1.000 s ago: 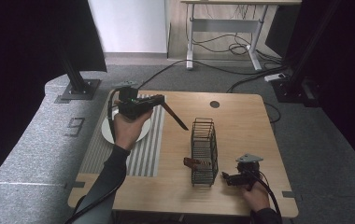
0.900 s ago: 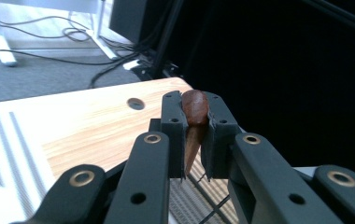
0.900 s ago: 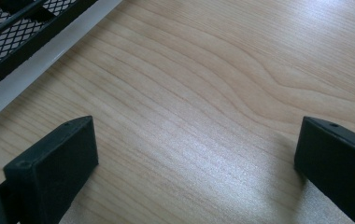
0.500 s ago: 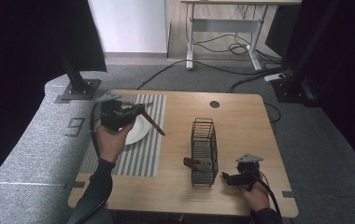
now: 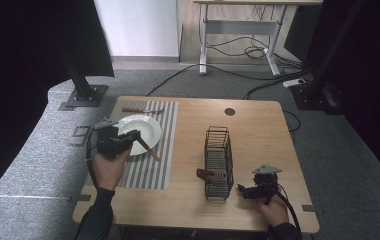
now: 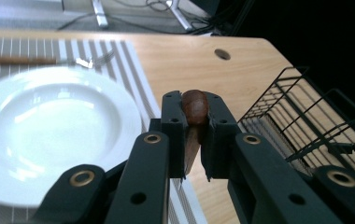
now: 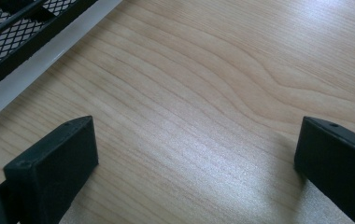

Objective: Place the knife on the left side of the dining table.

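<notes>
My left gripper (image 5: 134,137) hangs over the near edge of the white plate (image 5: 139,131), shut on a wooden-handled utensil (image 5: 151,151) that slants right over the striped placemat (image 5: 164,150). In the left gripper view the brown handle end (image 6: 194,106) is pinched between the jaws of the left gripper (image 6: 195,119), with the plate (image 6: 49,126) to the left. My right gripper (image 5: 242,190) rests near the table's front right, beside the black wire rack (image 5: 218,157). Its fingers (image 7: 54,158) stand wide apart over bare wood.
A wooden-handled fork (image 5: 140,110) lies on the placemat beyond the plate. Another brown handle (image 5: 205,174) sticks out of the rack's left side. The table has a round cable hole (image 5: 229,111) at the back. Black stands and cables surround the table.
My left hand has carried the utensil left and down, from over the table's middle to the plate's near edge. The right hand has stayed put.
</notes>
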### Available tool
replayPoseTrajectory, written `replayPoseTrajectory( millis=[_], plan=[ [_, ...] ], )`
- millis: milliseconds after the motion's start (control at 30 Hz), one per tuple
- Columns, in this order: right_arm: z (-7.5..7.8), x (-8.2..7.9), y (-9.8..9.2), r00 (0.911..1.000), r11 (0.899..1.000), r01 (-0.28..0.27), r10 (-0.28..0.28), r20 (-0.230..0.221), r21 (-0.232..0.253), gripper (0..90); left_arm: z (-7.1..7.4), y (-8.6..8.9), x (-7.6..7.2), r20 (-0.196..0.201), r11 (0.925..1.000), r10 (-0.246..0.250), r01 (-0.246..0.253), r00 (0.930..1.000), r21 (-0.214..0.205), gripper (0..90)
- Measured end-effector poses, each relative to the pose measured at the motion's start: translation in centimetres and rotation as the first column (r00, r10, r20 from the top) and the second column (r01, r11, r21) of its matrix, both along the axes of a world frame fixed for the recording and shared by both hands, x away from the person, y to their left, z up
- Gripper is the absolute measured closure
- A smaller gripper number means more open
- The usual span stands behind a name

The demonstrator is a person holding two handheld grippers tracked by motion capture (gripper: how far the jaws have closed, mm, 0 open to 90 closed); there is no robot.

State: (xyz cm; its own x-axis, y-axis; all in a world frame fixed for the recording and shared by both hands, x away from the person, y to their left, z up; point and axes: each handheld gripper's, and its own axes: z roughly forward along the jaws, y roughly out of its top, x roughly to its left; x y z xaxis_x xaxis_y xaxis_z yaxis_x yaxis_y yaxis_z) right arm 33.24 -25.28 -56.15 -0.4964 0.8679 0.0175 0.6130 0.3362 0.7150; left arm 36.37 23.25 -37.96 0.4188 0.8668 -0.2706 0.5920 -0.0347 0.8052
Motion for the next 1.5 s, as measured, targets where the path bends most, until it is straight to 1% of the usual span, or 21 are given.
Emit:
replayPoseTrajectory(
  millis=[100, 167, 267, 333, 400, 533, 600, 667, 800, 933, 1133, 1333, 1500],
  plan=[
    [0.0, 0.0, 0.0, 1.0, 1.0, -0.002, 0.002, 0.001, -0.002, 0.0, -1.1, 0.6, -0.1, -0.022, 0.9997, 0.015, -0.016, 0.9996, -0.018, 80.4],
    [0.0, 0.0, 0.0, 1.0, 1.0, -0.002, 0.002, 0.001, -0.002, 0.0, -1.7, 0.8, -0.2, -0.034, 0.9995, 0.025, -0.025, 0.9991, -0.018, 80.4],
    [0.0, 0.0, 0.0, 1.0, 1.0, -0.002, 0.002, 0.001, -0.002, 0.0, -2.3, 1.1, -0.2, -0.036, 0.9992, 0.039, -0.039, 0.9986, -0.003, 80.4],
    [0.0, 0.0, 0.0, 1.0, 1.0, -0.002, 0.002, 0.001, -0.002, 0.0, -2.5, 1.5, -0.3, -0.028, 0.9992, 0.037, -0.037, 0.9989, -0.013, 80.3],
    [0.0, 0.0, 0.0, 1.0, 1.0, -0.003, 0.003, 0.002, -0.002, 0.0, -2.6, 1.9, -0.4, -0.027, 0.9992, 0.039, -0.04, 0.9989, -0.009, 80.3],
    [0.0, 0.0, 0.0, 1.0, 1.0, -0.003, 0.003, 0.002, -0.003, 0.0, -3.1, 2.6, -0.4, -0.011, 0.9976, 0.065, -0.064, 0.9979, 0.028, 77.5],
    [0.0, 0.0, 0.0, 1.0, 1.0, -0.003, 0.003, 0.002, -0.002, 0.0, -3.3, 2.9, -0.4, -0.001, 0.9955, 0.08, -0.079, 0.9968, 0.051, 75.6],
    [0.0, 0.0, 0.0, 1.0, 1.0, -0.003, 0.003, 0.002, -0.002, 0.0, -3.5, 3.0, -0.3, 0.007, 0.994, 0.085, -0.086, 0.9963, 0.068, 74.1],
    [0.0, 0.0, 0.0, 1.0, 1.0, -0.003, 0.003, 0.002, -0.003, 0.0, -3.8, 3.0, -0.2, 0.038, 0.9886, 0.091, -0.095, 0.9951, 0.117, 71.0],
    [0.0, 0.0, 0.0, 1.0, 1.0, -0.003, 0.003, 0.002, -0.002, 0.0, -4.3, 3.3, -0.3, 0.057, 0.9852, 0.098, -0.105, 0.9935, 0.135, 68.8],
    [0.0, 0.0, 0.0, 1.0, 1.0, -0.003, 0.003, 0.002, -0.003, 0.0, -5.2, 4.3, -0.3, 0.064, 0.9851, 0.117, -0.124, 0.9911, 0.12, 66.2],
    [0.0, 0.0, 0.0, 1.0, 1.0, -0.004, 0.004, 0.002, -0.004, 0.0, -6.4, 5.5, -0.3, 0.057, 0.9865, 0.141, -0.145, 0.9884, 0.077, 64.1],
    [0.0, 0.0, 0.0, 1.0, 1.0, -0.004, 0.004, 0.002, -0.004, 0.0, -7.4, 6.5, -0.2, 0.048, 0.9856, 0.16, -0.162, 0.986, 0.048, 61.8]
  ],
)
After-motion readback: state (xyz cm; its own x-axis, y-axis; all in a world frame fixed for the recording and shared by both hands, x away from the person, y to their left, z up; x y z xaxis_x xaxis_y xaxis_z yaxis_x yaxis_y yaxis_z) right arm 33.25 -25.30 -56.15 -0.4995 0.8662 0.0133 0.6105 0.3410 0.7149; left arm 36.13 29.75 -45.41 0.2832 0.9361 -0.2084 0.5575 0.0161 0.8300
